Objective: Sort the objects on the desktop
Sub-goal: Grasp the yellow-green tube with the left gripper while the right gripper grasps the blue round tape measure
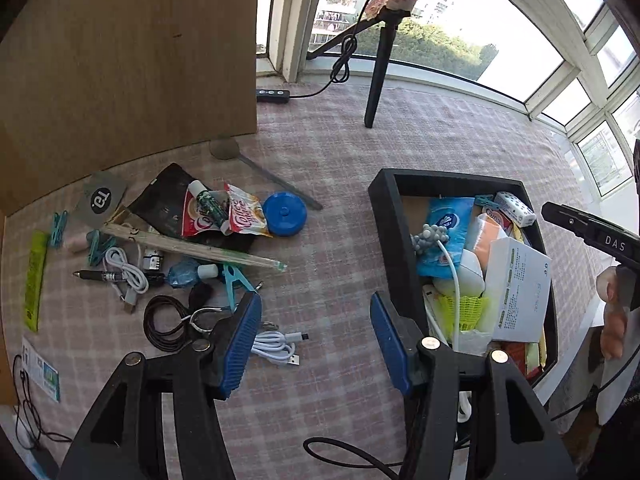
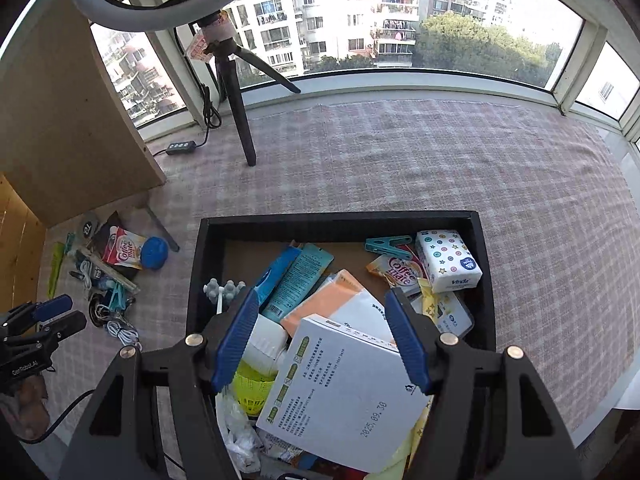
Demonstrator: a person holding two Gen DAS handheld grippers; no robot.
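Observation:
A heap of loose objects lies on the checked cloth at the left: Coffee-mate sachets (image 1: 240, 216), a blue round lid (image 1: 285, 214), a teal clothespin (image 1: 236, 280), a pen (image 1: 100, 276), a white USB cable (image 1: 276, 346) and a black cord coil (image 1: 164, 322). My left gripper (image 1: 314, 308) hangs open over bare cloth between that heap and the black bin (image 1: 384, 220), with nothing between its pads. The bin (image 2: 340, 220) holds a white box (image 2: 340, 380), tissue packs and sachets. My right gripper (image 2: 322, 300) stands open above the white box and does not grip it.
A ring-light tripod (image 1: 376, 80) stands at the back by the window, its inline controller (image 1: 273, 96) on the cloth. A wooden panel (image 1: 128, 60) rises behind the heap. A hand (image 1: 612, 312) holds the right gripper at the right edge.

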